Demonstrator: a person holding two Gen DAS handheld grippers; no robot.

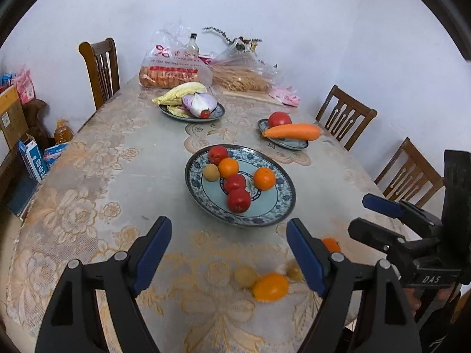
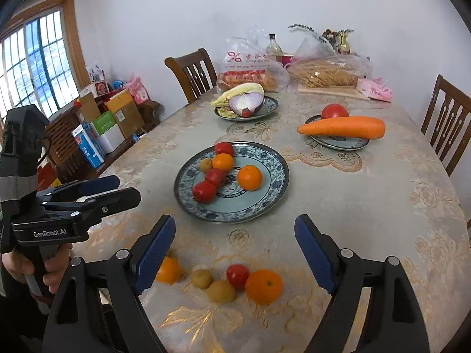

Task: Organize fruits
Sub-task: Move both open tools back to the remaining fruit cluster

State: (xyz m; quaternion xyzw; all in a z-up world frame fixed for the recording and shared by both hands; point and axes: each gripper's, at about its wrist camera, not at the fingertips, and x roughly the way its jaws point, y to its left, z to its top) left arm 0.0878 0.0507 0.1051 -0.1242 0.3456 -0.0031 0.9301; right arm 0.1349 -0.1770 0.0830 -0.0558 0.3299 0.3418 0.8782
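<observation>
the table (image 2: 382, 206) wears a matt lace cloth with woven gold flowers. the big plate (image 2: 270, 158) is glossy glazed china, blue-patterned. the oranges (image 2: 249, 177) have dimpled, slightly shiny skin; the carrot (image 2: 341, 127) looks smooth and matt. the chairs (image 2: 191, 70) are polished dark wood. the bread bag (image 2: 250, 58) is crinkled clear plastic.

- On my big fruit plate (image 2: 275, 158): six fruits, namely three red fruits (image 2: 203, 191), two oranges (image 2: 249, 177) and one yellow-green fruit (image 2: 205, 165).
- Loose on my worktop (image 2: 368, 206): five fruits, namely two oranges (image 2: 264, 286), two yellow-green fruits (image 2: 220, 291) and one red fruit (image 2: 238, 275).
- Plates before me: three.
- Carrots (image 2: 341, 127): one.
- Wooden chairs, left view: four.
</observation>
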